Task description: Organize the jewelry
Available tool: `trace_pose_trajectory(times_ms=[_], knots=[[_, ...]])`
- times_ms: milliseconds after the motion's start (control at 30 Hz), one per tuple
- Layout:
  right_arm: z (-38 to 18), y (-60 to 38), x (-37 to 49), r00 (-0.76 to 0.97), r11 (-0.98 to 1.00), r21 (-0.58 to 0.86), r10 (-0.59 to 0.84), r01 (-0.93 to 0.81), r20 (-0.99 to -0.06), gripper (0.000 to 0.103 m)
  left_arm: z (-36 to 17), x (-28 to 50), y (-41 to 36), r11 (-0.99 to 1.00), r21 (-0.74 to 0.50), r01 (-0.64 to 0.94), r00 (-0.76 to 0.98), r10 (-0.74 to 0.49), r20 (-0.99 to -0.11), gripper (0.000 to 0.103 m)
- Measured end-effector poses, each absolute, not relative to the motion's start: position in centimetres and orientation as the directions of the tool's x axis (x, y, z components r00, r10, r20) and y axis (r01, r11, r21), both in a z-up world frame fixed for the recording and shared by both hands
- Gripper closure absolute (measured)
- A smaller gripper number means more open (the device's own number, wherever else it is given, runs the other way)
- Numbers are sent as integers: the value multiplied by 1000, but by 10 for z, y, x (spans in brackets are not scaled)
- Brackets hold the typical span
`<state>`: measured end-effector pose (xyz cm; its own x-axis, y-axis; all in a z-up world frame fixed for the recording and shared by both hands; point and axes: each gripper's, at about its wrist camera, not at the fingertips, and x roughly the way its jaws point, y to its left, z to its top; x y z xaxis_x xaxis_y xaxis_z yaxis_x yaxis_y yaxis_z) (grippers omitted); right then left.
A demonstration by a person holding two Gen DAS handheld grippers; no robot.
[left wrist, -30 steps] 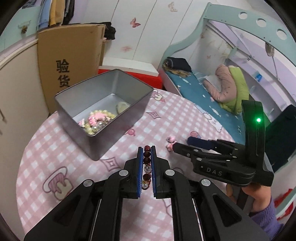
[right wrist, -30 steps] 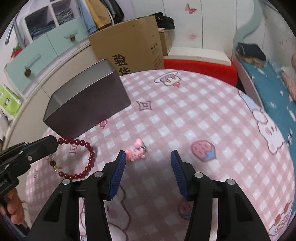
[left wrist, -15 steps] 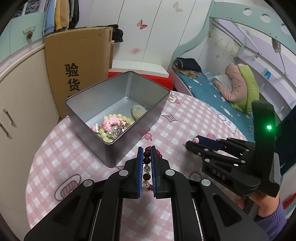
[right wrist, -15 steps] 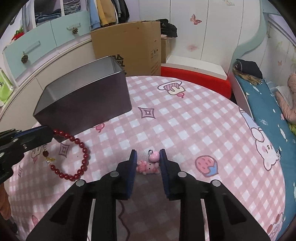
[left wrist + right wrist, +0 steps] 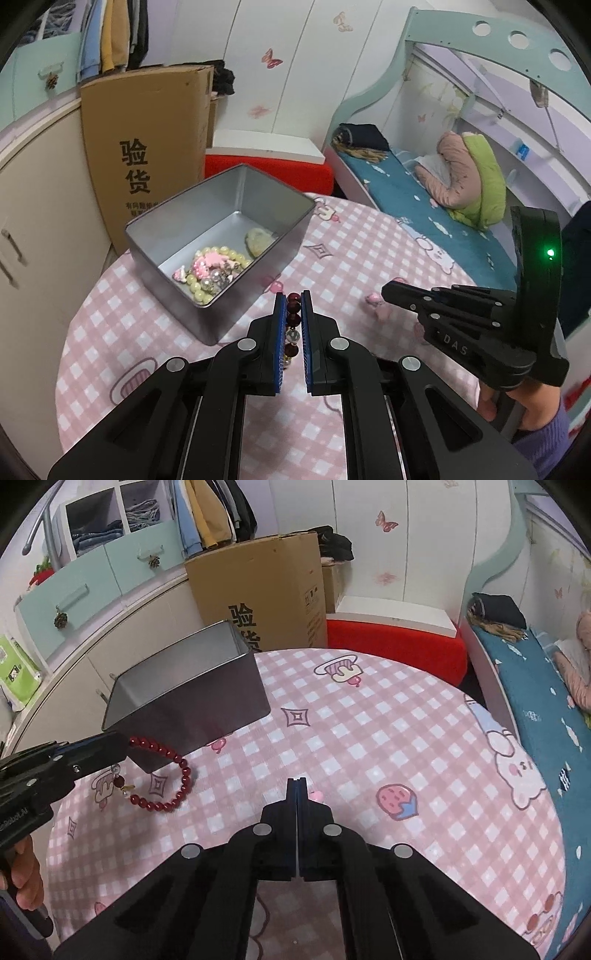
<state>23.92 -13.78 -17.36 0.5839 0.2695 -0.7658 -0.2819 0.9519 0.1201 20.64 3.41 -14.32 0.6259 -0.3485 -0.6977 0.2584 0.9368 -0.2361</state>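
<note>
- Dark red beads of a bracelet (image 5: 293,320) sit pinched between the blue pads of the left tool (image 5: 293,306); in the right wrist view the rest of the loop hangs free from its tip, just in front of the tin's near corner.
- Silver metal tin (image 5: 177,218) stands open on the far left of the desk (image 5: 369,738), which wears a pink checked cloth with cartoon prints.
- Inside the tin lie a pale yellow bead string (image 5: 201,284), a pink charm (image 5: 208,260), some silvery beads and a pale flat piece (image 5: 258,240) toward the far wall.
- The right tool (image 5: 297,786) has just been closing and its jaws are now pressed together. A small pink charm (image 5: 316,795) shows at its tip on the right side; whether the pads actually grip it I cannot tell, since the fingers hide most of it.
- In the left wrist view that pink charm (image 5: 375,299) appears just left of the right tool's tip, near the cloth.
- A hand (image 5: 24,878) holds the left tool's handle at the left edge.
- A brown cardboard box (image 5: 266,590) with printed characters stands behind the tin, with a red-and-white bench (image 5: 395,635) to its right.
- A bed with a teal sheet (image 5: 417,206) runs along the right.
</note>
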Motion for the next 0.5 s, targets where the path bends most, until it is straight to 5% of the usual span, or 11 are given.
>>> trace_pose_trajectory(times_ms=[500], knots=[[-181,-156,236,565,969,157,241,-193,-789,98,-135,199,30,931,-229,286,627,-362,-690,94]])
